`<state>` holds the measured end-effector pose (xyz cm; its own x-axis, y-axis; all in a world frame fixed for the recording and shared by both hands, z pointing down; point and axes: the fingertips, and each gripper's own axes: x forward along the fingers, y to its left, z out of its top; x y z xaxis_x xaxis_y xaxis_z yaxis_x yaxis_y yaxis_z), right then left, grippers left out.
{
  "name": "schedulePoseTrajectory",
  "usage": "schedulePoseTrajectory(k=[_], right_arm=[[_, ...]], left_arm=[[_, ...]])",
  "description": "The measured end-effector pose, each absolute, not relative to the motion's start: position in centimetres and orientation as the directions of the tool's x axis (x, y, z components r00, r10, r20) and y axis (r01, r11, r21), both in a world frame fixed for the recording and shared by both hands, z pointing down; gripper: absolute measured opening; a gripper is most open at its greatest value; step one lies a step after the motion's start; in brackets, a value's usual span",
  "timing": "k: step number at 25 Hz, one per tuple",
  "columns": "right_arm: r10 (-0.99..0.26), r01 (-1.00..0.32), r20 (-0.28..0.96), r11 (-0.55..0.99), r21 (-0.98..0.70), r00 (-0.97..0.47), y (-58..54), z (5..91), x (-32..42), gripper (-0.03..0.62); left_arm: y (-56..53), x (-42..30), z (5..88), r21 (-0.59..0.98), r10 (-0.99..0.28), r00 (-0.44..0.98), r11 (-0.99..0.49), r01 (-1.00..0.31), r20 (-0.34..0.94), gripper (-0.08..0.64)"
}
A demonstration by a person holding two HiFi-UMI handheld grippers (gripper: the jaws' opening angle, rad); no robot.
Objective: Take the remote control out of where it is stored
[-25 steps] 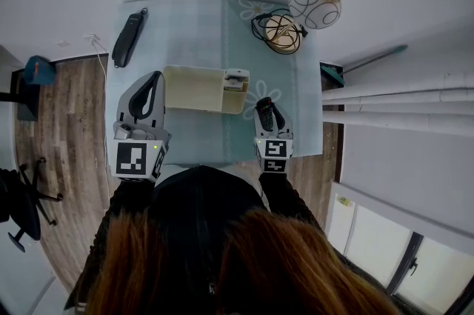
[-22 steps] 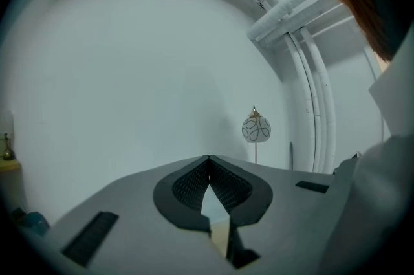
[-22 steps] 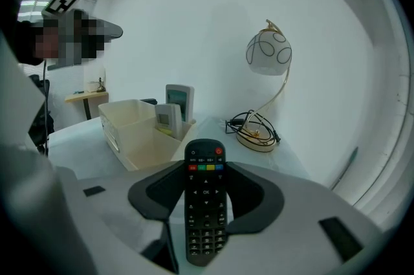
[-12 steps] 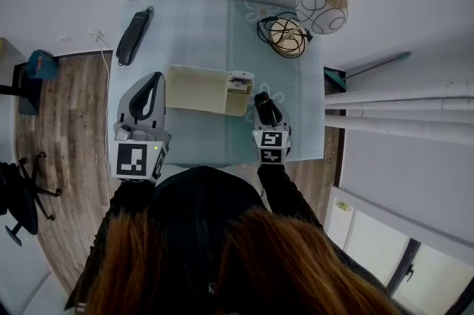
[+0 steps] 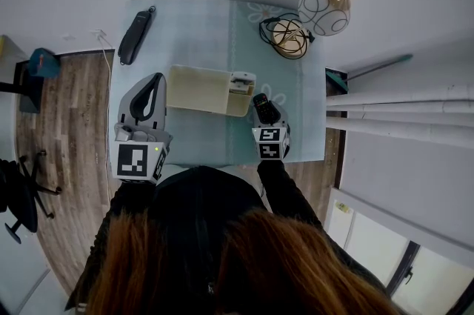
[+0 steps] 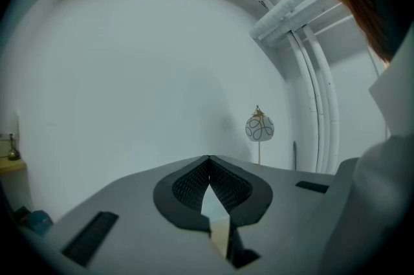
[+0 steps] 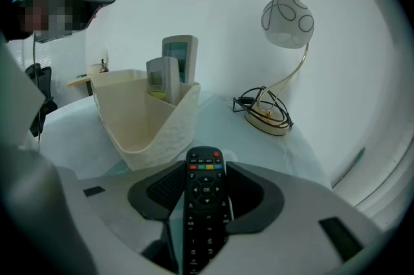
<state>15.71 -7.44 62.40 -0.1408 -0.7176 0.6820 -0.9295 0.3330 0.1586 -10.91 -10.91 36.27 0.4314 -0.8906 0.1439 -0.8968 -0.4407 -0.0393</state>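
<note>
— What is pictured on the pale green table (image 5: 200, 32)?
— A black remote control (image 7: 204, 215) is seen outside the cream holder (image 5: 196, 89), just beside its end, pinched between the pads of the right gripper (image 7: 206, 170).
— And the left gripper (image 6: 208, 159)?
— It is held left of the holder, fingers pressed together on nothing.

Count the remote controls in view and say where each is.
3. A black button-covered remote control sits clamped in the right tongs; two pale grey remotes stand upright in one end of the cream textured basket. Others may be hidden inside it.
</note>
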Motion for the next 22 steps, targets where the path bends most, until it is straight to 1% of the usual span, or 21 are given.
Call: schedulePoseTrajectory(k=[5, 8, 14, 17, 22], right_arm=[[-0.705, -0.918, 0.696, 0.354, 0.179, -0.136, -7.7, 62.8, 15.6, 0.204], [-0.697, -0.917, 0.706, 0.354, 0.187, -0.126, -7.8, 63.0, 15.7, 0.183], [-0.724, -0.917, 0.677, 0.349, 0.193, -0.133, -8.0, 62.0, 15.6, 0.178], [-0.742, -0.913, 0.658, 0.348, 0.213, -0.129, -8.1, 61.2, 15.6, 0.113], [-0.758, -0.916, 0.638, 0.342, 0.212, -0.135, -8.4, 60.4, 15.5, 0.042]], left_arm=[[-10.9, -11.0, 36.3, -0.040, -0.891, 0.432, -0.441, -0.897, 0.141, 0.005], [-10.9, -10.9, 36.3, -0.040, -0.890, 0.434, -0.443, -0.896, 0.141, 0.005], [-10.8, -11.0, 36.2, -0.039, -0.892, 0.430, -0.439, -0.897, 0.140, 0.005], [-10.8, -11.1, 36.2, -0.036, -0.892, 0.430, -0.438, -0.898, 0.137, 0.005], [-10.8, -11.1, 36.1, -0.031, -0.894, 0.428, -0.435, -0.900, 0.131, 0.005]])
